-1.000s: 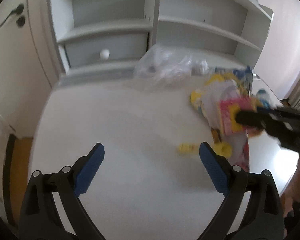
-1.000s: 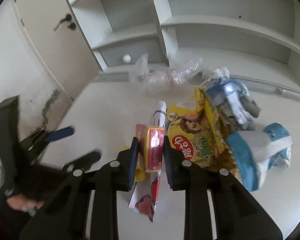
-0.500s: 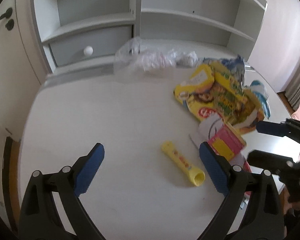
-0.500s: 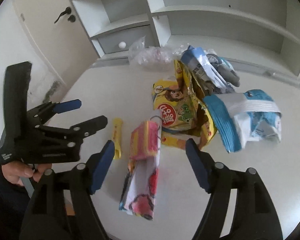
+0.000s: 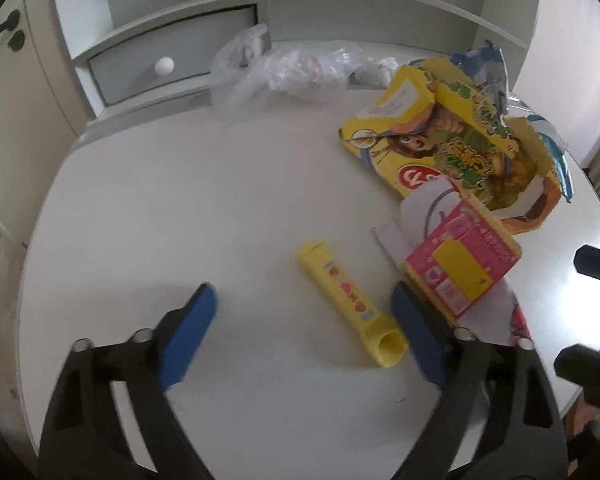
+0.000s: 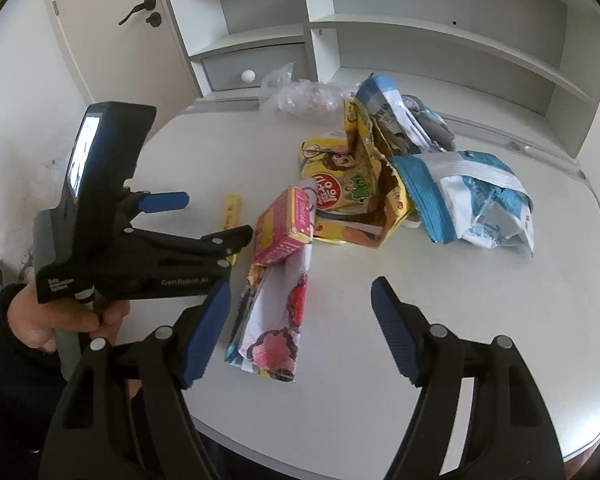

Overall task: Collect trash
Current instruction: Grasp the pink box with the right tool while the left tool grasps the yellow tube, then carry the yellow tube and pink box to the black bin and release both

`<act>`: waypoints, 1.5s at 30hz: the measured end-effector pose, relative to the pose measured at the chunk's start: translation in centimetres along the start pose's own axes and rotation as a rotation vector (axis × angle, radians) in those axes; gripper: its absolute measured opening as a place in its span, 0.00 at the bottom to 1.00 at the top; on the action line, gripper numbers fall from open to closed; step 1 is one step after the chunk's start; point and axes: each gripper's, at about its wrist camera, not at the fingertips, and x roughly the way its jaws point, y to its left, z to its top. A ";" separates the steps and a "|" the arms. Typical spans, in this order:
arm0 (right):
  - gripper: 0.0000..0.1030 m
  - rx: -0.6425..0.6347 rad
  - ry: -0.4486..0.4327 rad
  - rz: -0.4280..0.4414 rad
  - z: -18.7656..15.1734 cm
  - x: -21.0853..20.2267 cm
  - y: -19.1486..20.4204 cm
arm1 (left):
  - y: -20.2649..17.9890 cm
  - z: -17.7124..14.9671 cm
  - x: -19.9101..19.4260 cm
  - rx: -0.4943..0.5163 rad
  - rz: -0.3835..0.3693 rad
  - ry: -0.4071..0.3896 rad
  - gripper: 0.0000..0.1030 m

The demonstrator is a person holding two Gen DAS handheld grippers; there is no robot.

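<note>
Tabletop (image 5: 180, 184), white and rounded, carries all the trash I am collecting; it stands against a shelf unit (image 6: 440, 32) with a small knobbed drawer (image 5: 168, 66). Largest of the litter is the torn yellow snack box (image 5: 448, 144), lying toward the right-hand side of the left view, with a crumpled blue-and-white bag (image 6: 472, 196) just behind it and a clear plastic bag (image 5: 276, 68) farther back near the drawer. Next in size is the pink carton (image 5: 460, 268), resting on a flat printed wrapper (image 6: 276, 320) that reaches toward the near edge. Smallest is the yellow tube (image 5: 350, 296), lying alone on bare surface, its open end toward me.

My left hand-held gripper (image 5: 308, 340) points down at that tube; its jaws are closing, with the tube between them but nearer the right-hand pad (image 5: 416, 336), and nothing pressed yet. My right hand-held gripper (image 6: 300, 332) hangs wide apart and empty above the printed wrapper.

The step in hand, as I judge it, is the pick of the tube. To do it well I should shift the left jaws slightly rightward so the tube sits centred, lower until the pads flank its body rather than its hollow mouth, and close across the narrow width. The pink carton lies near the right-hand pad; catching its corner could drag it along.
</note>
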 end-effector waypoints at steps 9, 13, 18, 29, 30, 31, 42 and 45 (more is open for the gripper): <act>0.64 -0.157 -0.020 -0.137 1.4 3.0 3.7 | 2.3 -0.8 -1.9 -0.042 -0.044 -0.023 0.14; 0.58 -0.251 -0.024 -0.239 1.8 5.2 5.8 | 4.0 -1.2 -2.6 -0.077 -0.049 -0.036 0.14; 0.52 -0.343 -0.029 -0.381 1.9 7.5 7.3 | 5.0 -1.1 -2.5 -0.094 -0.066 -0.037 0.13; 0.50 -0.093 -0.164 -0.133 4.5 -0.1 3.6 | 5.4 -0.9 -4.0 -0.118 -0.110 -0.062 0.11; 0.50 -0.066 -0.164 -0.112 4.5 -0.7 2.9 | 5.2 -0.8 -4.3 -0.114 -0.113 -0.068 0.11; 0.50 -0.033 -0.165 -0.095 4.6 -1.5 1.9 | 4.9 -0.8 -4.5 -0.110 -0.115 -0.072 0.11; 0.50 0.207 -0.256 -0.166 -1.7 -11.1 -8.0 | -2.8 0.8 -7.8 0.010 -0.178 -0.130 0.11; 0.50 0.307 -0.268 -0.230 -5.5 -13.6 -12.2 | -7.3 1.6 -9.6 0.079 -0.243 -0.164 0.11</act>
